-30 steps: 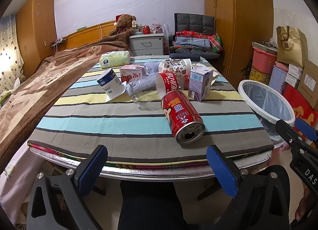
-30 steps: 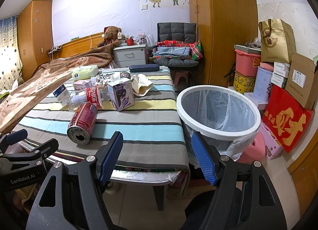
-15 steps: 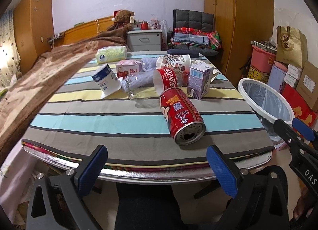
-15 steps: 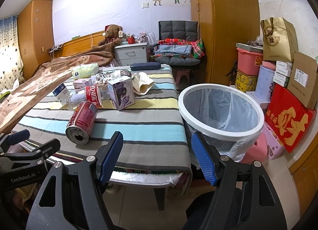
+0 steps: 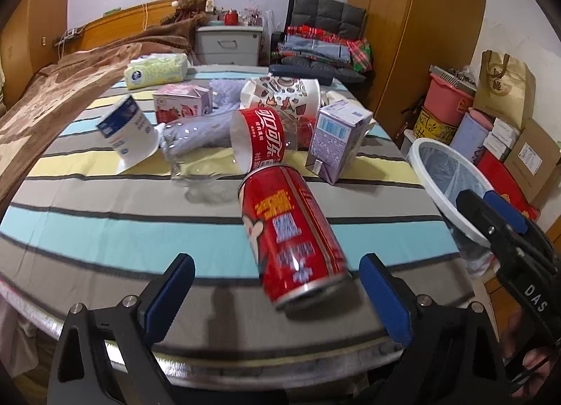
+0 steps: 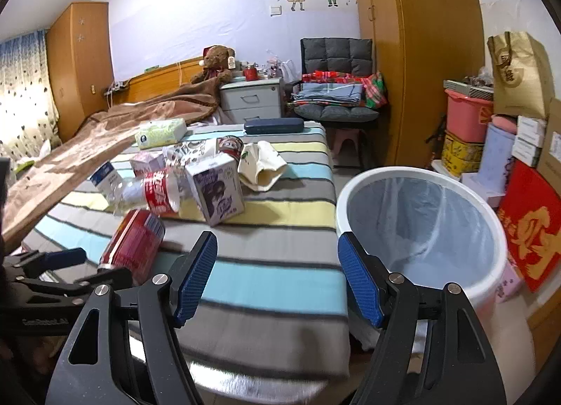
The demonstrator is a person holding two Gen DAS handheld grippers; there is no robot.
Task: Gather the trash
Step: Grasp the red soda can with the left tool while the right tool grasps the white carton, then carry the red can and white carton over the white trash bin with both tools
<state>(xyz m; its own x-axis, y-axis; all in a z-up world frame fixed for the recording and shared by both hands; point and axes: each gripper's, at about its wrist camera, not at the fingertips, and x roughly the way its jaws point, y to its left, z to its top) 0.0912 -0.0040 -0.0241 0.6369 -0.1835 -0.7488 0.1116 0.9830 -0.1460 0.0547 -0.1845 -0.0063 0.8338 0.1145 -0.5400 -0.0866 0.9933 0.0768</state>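
Because it lies on its side near the worktop's [image 5: 105, 215] front edge, the red cylindrical metal drink can [image 5: 292, 233] looks light, smooth and apt to roll or dent; grip across its middle. The left tool [image 5: 275, 286], jaws spread and just closing slightly, brackets its near end untouched. The right tool [image 6: 277, 280] is spread, empty, beside the white round plastic-lined bin [image 6: 350, 194].

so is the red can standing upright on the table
No, the red can lies on its side on the striped tablecloth, its open end toward the table's near edge.
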